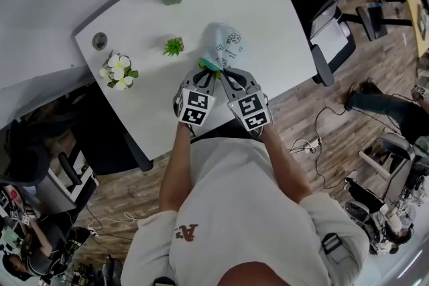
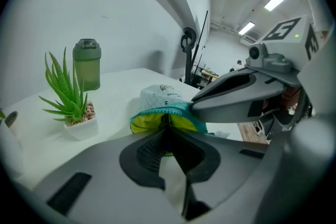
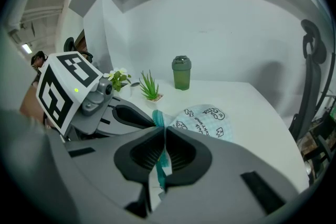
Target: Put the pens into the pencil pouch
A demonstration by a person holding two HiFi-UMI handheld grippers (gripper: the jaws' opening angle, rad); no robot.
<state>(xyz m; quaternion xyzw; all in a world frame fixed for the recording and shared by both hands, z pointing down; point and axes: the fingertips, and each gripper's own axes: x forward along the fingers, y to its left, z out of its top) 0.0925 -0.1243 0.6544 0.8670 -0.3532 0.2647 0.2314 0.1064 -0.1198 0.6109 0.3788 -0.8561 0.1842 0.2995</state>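
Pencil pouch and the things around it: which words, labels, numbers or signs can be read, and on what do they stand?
Pencil pouch: dark print among small drawings, too small and blurred to read.
Cubes on left claw and right claw: black-and-white square markers only, no letters.
Shirt: reddish emblem, too blurred to read.
Green bottle: no text visible.

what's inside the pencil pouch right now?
Only yellow-green lining shows at the mouth of the pencil pouch, pinched by the left gripper and right gripper. Anything deeper is covered by the fabric.
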